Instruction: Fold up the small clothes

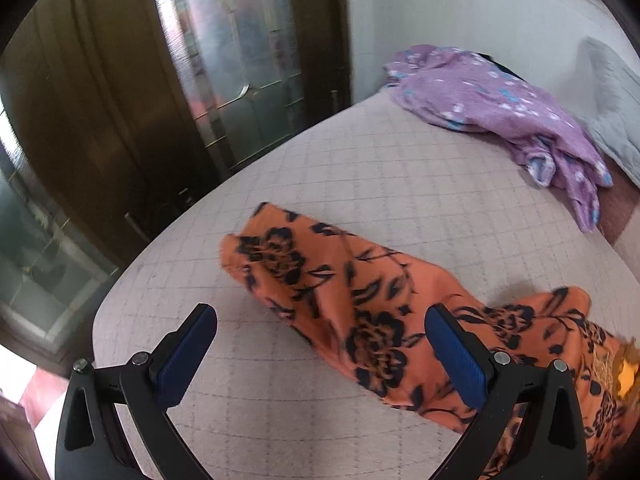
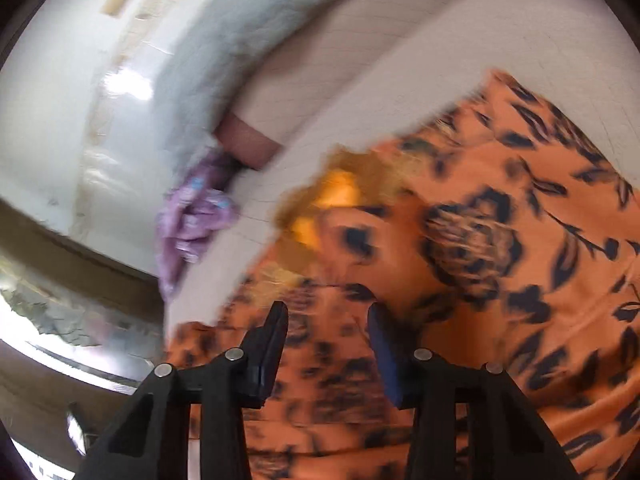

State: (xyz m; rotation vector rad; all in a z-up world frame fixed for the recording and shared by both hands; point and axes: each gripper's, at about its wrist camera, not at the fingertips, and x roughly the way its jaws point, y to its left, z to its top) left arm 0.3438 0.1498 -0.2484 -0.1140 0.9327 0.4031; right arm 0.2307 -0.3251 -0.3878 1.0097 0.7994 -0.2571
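An orange garment (image 1: 360, 304) with a dark floral print lies on the quilted bed cover (image 1: 320, 168), one sleeve stretched toward the left. My left gripper (image 1: 320, 320) is wide open above that sleeve and holds nothing. In the blurred right wrist view the same orange garment (image 2: 500, 248) fills the lower right, with a yellowish neckline (image 2: 336, 196). My right gripper (image 2: 328, 316) hovers close over the cloth, jaws partly apart, with no cloth seen between them.
A crumpled purple flowered garment (image 1: 512, 108) lies at the far side of the bed, also in the right wrist view (image 2: 192, 216). A pale pillow (image 1: 616, 108) sits at the right. A dark wooden cabinet with glass doors (image 1: 224, 60) stands beyond the bed's left edge.
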